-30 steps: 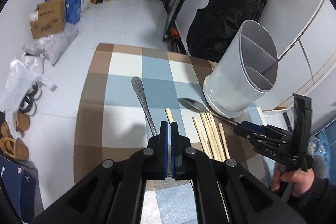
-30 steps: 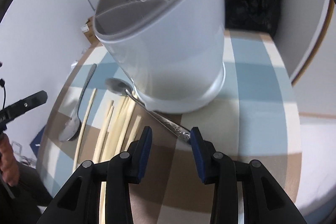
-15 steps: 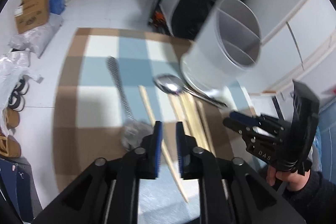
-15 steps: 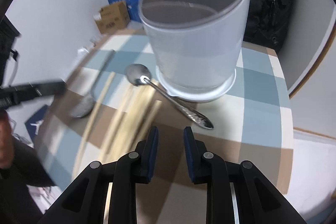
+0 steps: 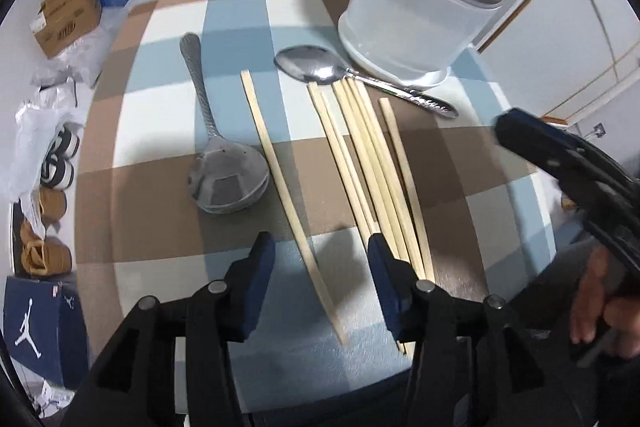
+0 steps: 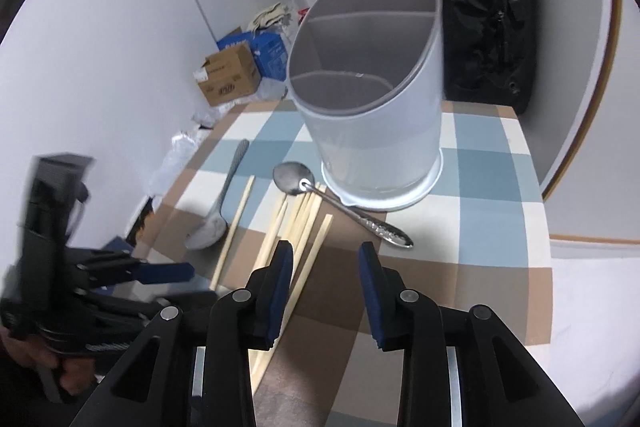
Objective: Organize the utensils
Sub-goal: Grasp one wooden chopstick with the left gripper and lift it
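**Both grippers open over scattered utensils**

Left gripper (image 5: 320, 259): jaws just opened further, now apart, straddling the near end of a lone chopstick (image 5: 280, 163) without pressing it. Right gripper (image 6: 325, 267): jaws just widened, nothing between them, above the bundle of chopsticks (image 6: 298, 215). On the checked tablecloth (image 6: 480, 163): face-down spoon (image 5: 224, 171) far left, second spoon (image 5: 320, 67) touching the base of the empty divided utensil holder (image 6: 372, 99), upright at the back.
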A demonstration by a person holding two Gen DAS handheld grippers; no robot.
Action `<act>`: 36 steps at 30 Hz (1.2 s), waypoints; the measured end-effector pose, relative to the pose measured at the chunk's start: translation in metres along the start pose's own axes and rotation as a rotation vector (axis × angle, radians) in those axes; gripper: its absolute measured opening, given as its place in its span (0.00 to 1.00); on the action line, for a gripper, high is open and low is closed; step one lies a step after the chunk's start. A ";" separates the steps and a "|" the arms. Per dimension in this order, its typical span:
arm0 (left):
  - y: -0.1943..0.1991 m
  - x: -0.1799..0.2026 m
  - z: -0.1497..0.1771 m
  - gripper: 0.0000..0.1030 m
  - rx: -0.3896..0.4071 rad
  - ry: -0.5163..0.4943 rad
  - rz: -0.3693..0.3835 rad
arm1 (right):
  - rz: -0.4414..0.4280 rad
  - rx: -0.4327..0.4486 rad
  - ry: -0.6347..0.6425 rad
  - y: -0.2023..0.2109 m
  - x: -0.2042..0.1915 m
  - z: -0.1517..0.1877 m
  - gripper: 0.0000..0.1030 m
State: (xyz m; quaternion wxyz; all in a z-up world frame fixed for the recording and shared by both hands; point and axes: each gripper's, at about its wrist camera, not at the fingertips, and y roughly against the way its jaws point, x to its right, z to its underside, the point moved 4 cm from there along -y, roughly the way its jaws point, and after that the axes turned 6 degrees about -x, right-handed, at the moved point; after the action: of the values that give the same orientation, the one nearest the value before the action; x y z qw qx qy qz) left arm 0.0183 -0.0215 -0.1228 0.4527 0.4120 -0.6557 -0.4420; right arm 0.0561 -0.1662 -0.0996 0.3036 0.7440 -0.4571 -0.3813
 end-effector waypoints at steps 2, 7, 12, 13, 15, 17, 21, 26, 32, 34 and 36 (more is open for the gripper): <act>-0.007 -0.003 -0.007 0.42 -0.008 0.023 -0.042 | -0.013 0.015 -0.021 0.006 0.003 -0.001 0.32; -0.009 -0.008 -0.016 0.41 -0.032 0.084 -0.096 | -0.041 0.057 -0.060 0.024 0.009 -0.003 0.33; -0.011 -0.014 -0.037 0.25 -0.060 0.126 -0.145 | -0.064 0.080 -0.090 0.034 0.015 -0.005 0.35; -0.012 -0.017 -0.043 0.25 -0.076 0.138 -0.130 | -0.068 0.082 -0.095 0.035 0.016 -0.005 0.35; -0.014 -0.022 -0.054 0.25 -0.090 0.162 -0.141 | -0.079 0.089 -0.107 0.037 0.017 -0.006 0.35; -0.017 -0.026 -0.062 0.25 -0.080 0.180 -0.155 | -0.090 0.099 -0.115 0.040 0.018 -0.006 0.35; -0.025 -0.023 -0.070 0.25 -0.066 0.154 -0.196 | -0.091 0.107 -0.112 0.042 0.018 -0.007 0.36; -0.024 -0.018 -0.069 0.12 -0.031 0.108 -0.221 | -0.095 0.099 -0.114 0.039 0.019 -0.007 0.37; -0.023 -0.023 -0.069 0.01 0.018 0.077 -0.204 | -0.095 0.089 -0.120 0.034 0.021 -0.007 0.37; -0.022 -0.028 -0.069 0.01 0.032 0.077 -0.175 | -0.096 0.085 -0.121 0.032 0.021 -0.006 0.37; -0.017 -0.027 -0.066 0.01 0.040 0.087 -0.152 | -0.095 0.075 -0.116 0.029 0.020 -0.005 0.37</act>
State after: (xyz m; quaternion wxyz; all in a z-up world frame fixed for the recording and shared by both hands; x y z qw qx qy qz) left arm 0.0913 -0.0141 -0.1325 0.4377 0.4883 -0.6110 -0.4436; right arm 0.0534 -0.1950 -0.0794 0.2300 0.7524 -0.4521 -0.4203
